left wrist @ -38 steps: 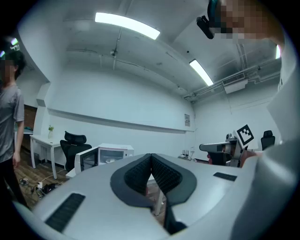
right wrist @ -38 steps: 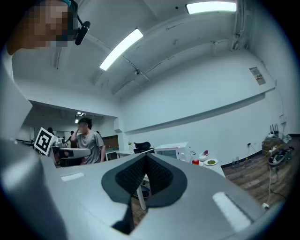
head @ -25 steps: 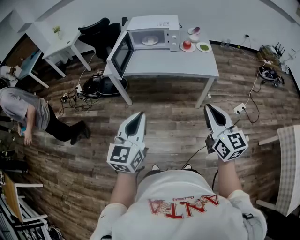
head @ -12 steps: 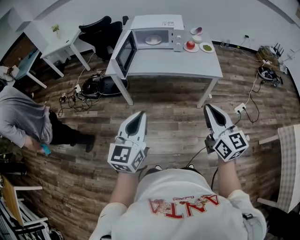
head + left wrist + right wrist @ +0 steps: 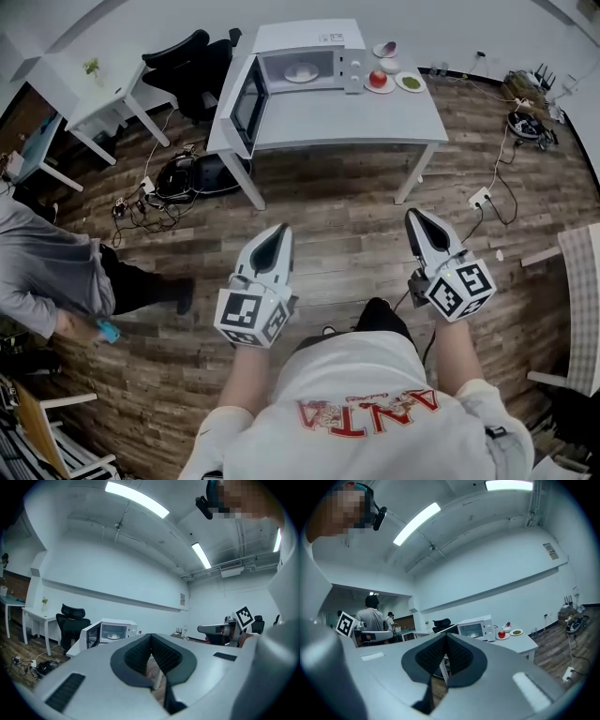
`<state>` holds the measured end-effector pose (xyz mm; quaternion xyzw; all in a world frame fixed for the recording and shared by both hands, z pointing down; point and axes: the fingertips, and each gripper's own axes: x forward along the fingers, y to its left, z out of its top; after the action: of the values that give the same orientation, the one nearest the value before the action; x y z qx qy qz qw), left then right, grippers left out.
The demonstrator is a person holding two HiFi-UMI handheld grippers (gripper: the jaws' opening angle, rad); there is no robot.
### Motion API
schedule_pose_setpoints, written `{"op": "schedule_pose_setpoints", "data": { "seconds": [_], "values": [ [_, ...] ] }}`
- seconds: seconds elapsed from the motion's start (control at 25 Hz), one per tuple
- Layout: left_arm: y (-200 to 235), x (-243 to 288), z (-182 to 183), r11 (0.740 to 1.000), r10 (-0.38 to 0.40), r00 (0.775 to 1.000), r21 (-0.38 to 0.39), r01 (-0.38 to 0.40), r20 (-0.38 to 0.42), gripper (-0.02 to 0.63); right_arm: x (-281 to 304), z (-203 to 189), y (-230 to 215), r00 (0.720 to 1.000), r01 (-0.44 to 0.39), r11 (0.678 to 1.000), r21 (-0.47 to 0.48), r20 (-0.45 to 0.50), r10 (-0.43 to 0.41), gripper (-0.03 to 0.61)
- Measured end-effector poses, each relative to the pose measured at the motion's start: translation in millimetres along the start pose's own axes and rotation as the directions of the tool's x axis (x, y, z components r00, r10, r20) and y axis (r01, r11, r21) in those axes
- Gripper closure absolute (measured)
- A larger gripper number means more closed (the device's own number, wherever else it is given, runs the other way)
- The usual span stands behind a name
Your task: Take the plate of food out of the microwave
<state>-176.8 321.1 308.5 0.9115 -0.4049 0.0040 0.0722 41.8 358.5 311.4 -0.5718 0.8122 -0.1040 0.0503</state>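
A wood-plank floor (image 5: 328, 234) fills most of the head view. A white counter (image 5: 375, 117) stands at the far side of it, and a white microwave (image 5: 300, 39) sits on the counter's back edge. This microwave is the landmark for everything else.

The microwave's door (image 5: 246, 105) hangs wide open to its left, so the cavity is clear to reach into. A black office chair (image 5: 192, 56) stands to the left of the microwave. A person (image 5: 52, 277) crouches far to its left and well toward the viewer.

The left claw (image 5: 279, 231) and right claw (image 5: 413, 217) are held side by side over bare floor, well short of the microwave. On each, the two jaws are pressed together with nothing between them.

The plate of food (image 5: 302, 72) lies flat on the floor of the microwave's cavity. It is pale and round, and too small here to tell what is on it. Just right of the microwave on the counter sit three small dishes (image 5: 378, 81). One of them holds something red and another something green.

The plate is probably stiff, smooth and breakable, and light enough for one claw. A glazed rim may be slick, and loose food could slide if the plate tips. The best hold looks to be the rim nearest the opening, pinched firmly, with the plate kept level as it is drawn out. The second claw could steady the opposite edge.
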Motion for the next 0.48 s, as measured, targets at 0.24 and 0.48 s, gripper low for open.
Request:
{"op": "schedule_pose_setpoints", "data": {
  "seconds": [0.24, 0.48],
  "values": [
    [21.1, 18.2, -1.5, 1.000, 0.009, 1.000, -0.012, -0.009, 0.005, 0.604, 31.2, 0.5, -11.4, 1.000, -0.015, 1.000, 0.021, -0.008, 0.015, 0.577],
    [53.5, 50.3, 1.5, 0.998, 0.061, 0.998, -0.017, -0.061, 0.004, 0.604, 89.0, 1.4, -25.6, 0.997, -0.077, 0.997, 0.021, -0.026, 0.077, 0.577]
  ]
}}
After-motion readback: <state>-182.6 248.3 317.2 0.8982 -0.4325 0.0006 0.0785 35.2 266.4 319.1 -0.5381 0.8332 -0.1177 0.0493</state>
